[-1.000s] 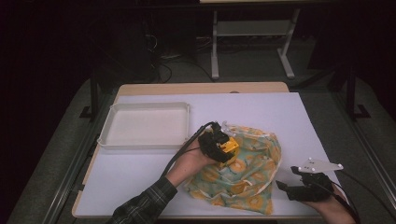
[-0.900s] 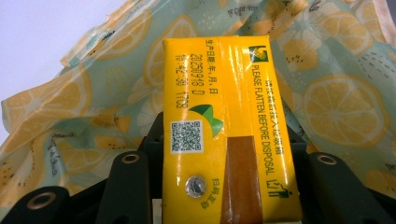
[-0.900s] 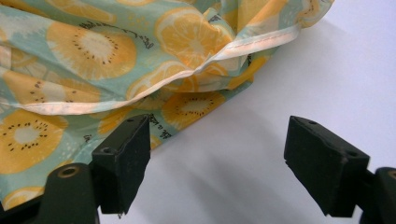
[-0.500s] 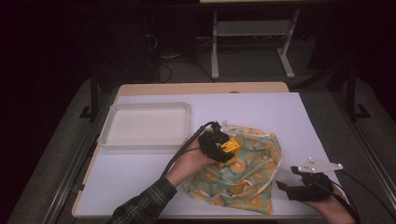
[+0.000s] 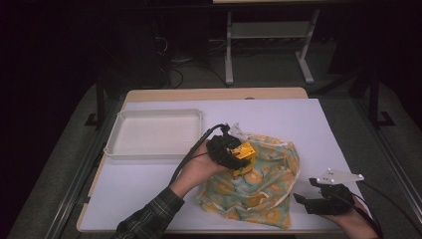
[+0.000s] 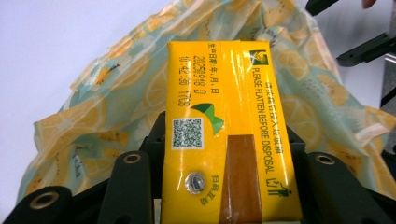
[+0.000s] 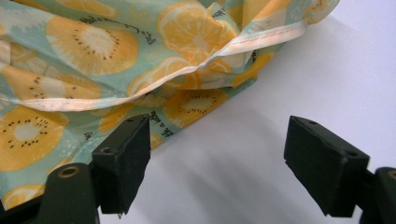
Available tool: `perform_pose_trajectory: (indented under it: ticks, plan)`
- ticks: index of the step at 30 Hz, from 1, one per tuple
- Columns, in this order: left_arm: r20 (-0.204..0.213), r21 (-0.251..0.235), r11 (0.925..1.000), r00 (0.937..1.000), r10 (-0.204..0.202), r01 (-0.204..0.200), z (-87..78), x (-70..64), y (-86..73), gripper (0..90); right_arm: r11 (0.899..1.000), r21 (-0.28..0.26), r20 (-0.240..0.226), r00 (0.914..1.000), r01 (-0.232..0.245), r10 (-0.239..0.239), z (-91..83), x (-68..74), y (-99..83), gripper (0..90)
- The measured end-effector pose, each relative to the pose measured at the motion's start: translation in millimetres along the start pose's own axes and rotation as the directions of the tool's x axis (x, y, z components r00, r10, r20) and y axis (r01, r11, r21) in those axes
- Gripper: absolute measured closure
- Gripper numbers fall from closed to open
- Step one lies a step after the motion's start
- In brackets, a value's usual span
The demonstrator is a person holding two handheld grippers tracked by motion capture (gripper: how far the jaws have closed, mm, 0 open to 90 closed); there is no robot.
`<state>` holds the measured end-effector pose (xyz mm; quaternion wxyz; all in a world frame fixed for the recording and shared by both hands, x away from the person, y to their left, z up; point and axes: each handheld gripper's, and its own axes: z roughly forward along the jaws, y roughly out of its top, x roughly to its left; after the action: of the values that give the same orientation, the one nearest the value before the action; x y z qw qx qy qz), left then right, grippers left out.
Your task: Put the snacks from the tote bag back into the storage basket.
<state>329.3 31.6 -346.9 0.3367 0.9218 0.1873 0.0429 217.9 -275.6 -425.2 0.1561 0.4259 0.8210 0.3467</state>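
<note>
The yellow drink carton (image 6: 227, 135) sits clamped between the 2 black jaws of the left gripper (image 5: 234, 154), held just above the fruit-print bag (image 5: 259, 184). In the left gripper view the carton's face shows a QR code, a foil straw hole, a brown strip and the words "PLEASE FLATTEN BEFORE DISPOSAL", with the bag (image 6: 112, 107) spread out behind it. From the high view, the carton (image 5: 245, 158) hangs over the bag's upper left part, near the middle of the white table (image 5: 149, 199).

The bag lies crumpled and flat on the table, teal with orange and kiwi slices, a pale hem running along its edge (image 7: 140, 88).

Over to the right gripper (image 5: 318, 199): jaws spread wide, nothing between them, resting low at the table's near right edge, just beside the bag's lower right corner. In the right gripper view 1 jaw overlaps the bag's edge, the other sits over bare table; whether either touches the cloth I cannot tell.

Further out, a white tray (image 5: 114, 144) sits at the table's left, apart from the bag. A plaid sleeve (image 5: 149, 219) comes in from the bottom.
</note>
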Motion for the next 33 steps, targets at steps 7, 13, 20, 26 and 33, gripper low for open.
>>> perform_pose_trajectory:
  ticks: [7,13,20,26,33]
  plan:
    - [0.006,-0.018,0.9998,1.0,-0.001,0.001,-11.9,3.2,0.0,53.3,1.0,0.006,-0.004,1.0,-0.002,0.002,1.6,-0.5,-0.5,22.2]
    - [0.013,-0.047,0.9989,0.9999,-0.008,0.009,-22.7,6.5,0.5,53.4,1.0,0.008,-0.003,1.0,0.0,0.0,2.3,-1.3,-0.7,22.2]
    - [0.01,-0.077,0.9969,0.9998,-0.016,0.017,-37.4,9.9,0.0,53.4,1.0,0.012,-0.001,1.0,0.001,-0.001,2.6,-1.9,-0.6,22.2]
    - [-0.001,-0.099,0.9948,0.9997,-0.025,0.024,-48.2,14.7,-1.6,53.4,1.0,0.015,-0.003,1.0,0.0,0.0,4.0,-2.3,-0.5,22.2]
    - [-0.006,-0.103,0.9944,0.9997,-0.026,0.025,-58.1,22.1,-4.5,53.4,1.0,0.014,-0.005,1.0,0.001,-0.001,4.0,-2.6,-0.9,22.2]
